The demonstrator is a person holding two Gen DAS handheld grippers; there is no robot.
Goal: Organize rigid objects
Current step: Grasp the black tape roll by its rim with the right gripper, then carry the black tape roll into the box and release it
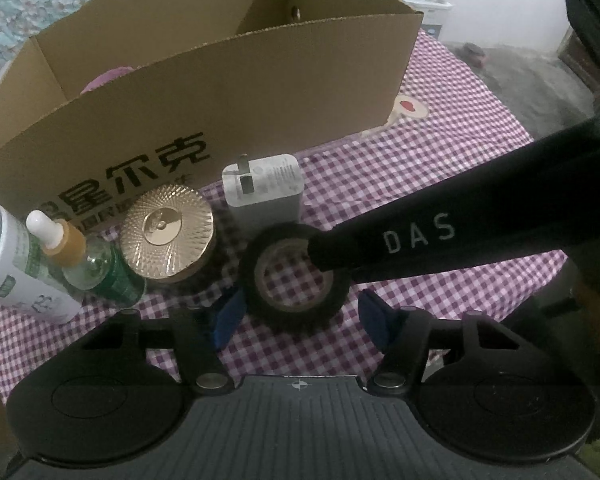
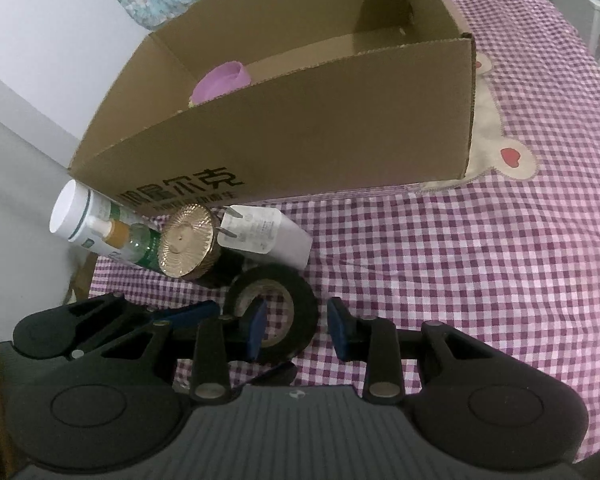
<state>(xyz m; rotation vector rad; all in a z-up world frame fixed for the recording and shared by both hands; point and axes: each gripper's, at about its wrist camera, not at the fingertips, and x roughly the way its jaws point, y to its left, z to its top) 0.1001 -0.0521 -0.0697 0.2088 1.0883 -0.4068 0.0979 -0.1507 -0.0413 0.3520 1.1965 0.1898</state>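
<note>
A black tape roll [image 1: 294, 272] lies flat on the checked cloth, also in the right wrist view [image 2: 274, 312]. My left gripper [image 1: 296, 320] is open, its blue pads either side of the roll's near edge. My right gripper [image 2: 296, 330] is open; its left pad sits inside the roll's hole, its right pad outside the rim. A black finger marked DAS [image 1: 420, 236] reaches over the roll. Behind stand a gold-lidded jar [image 1: 168, 232], a white charger [image 1: 264, 192], a dropper bottle [image 1: 84, 260] and a white tube [image 1: 16, 260].
An open cardboard box [image 1: 220, 92] stands behind the objects, with a purple item [image 2: 222, 82] inside. The purple checked cloth [image 2: 460, 260] stretches to the right, with a bear patch [image 2: 508, 156] near the box corner. The table's left edge is near the tube.
</note>
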